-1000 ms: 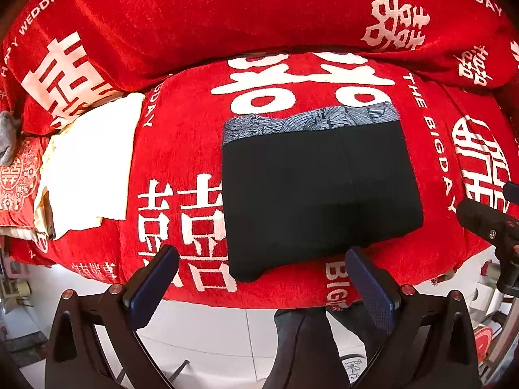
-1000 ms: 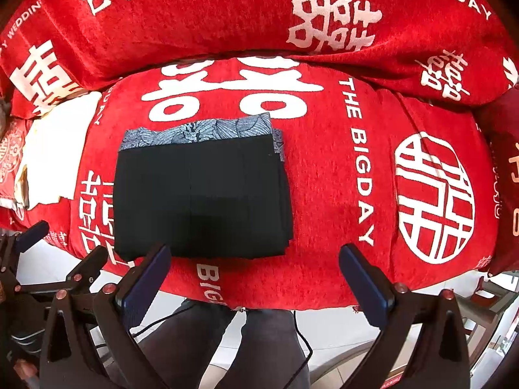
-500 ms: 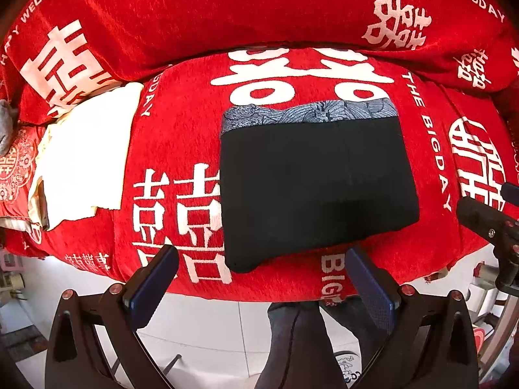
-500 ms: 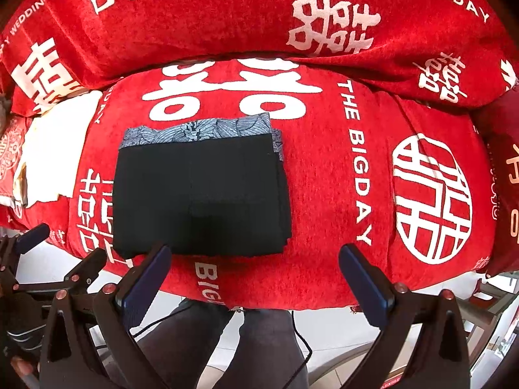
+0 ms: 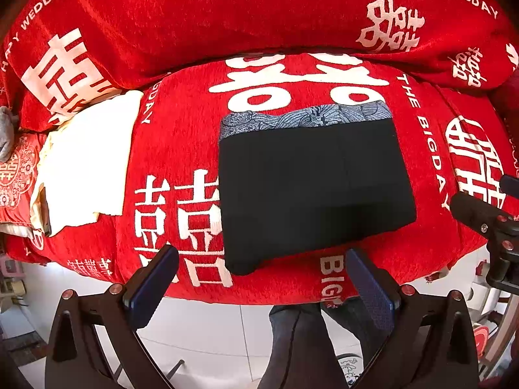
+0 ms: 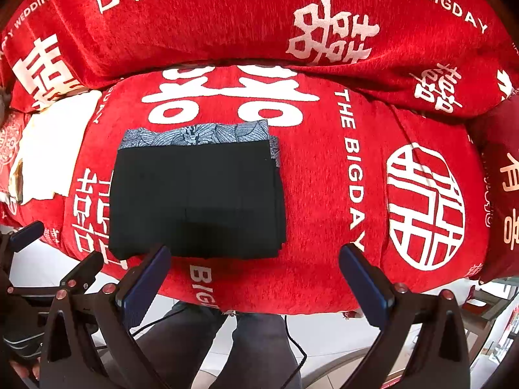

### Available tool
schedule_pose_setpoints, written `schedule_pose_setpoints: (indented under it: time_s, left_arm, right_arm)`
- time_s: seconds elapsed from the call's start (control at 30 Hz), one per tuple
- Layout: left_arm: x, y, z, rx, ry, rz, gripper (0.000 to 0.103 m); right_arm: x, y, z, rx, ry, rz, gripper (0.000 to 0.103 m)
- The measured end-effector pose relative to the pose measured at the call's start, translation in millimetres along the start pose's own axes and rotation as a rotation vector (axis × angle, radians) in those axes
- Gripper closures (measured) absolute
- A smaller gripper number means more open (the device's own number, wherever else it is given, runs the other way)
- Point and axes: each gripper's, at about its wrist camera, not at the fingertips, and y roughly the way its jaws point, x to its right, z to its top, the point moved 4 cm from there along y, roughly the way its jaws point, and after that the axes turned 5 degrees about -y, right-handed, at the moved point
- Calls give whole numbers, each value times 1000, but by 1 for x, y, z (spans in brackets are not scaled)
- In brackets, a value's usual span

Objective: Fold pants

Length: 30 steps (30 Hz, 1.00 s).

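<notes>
Though folded, pants (image 5: 311, 188) layers unclear

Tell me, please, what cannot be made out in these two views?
- Underside and inner layers of the folded pants: covered by the top black layer, both views.
- White cloth, left part: cut by the right wrist view's edge.
- Left tongs in the right wrist view: mostly cut off.

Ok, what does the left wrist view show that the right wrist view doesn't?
Only the left wrist view shows the grey object at the far left edge, and the right tongs from the side.

Only the right wrist view shows the dark red cushion at the right, and the pants' stacked layers along their right edge.

Both show the folded black pants on the red cover, the white cloth, and open, empty tongs.
</notes>
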Motion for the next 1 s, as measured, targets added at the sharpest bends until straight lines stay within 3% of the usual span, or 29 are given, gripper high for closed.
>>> schedule_pose_setpoints:
  time_s: [1.0]
  left_arm:
    - [2,-1,1,16,22,1,0]
  right_arm:
    - [-4,2,1,-5,-9,0,0]
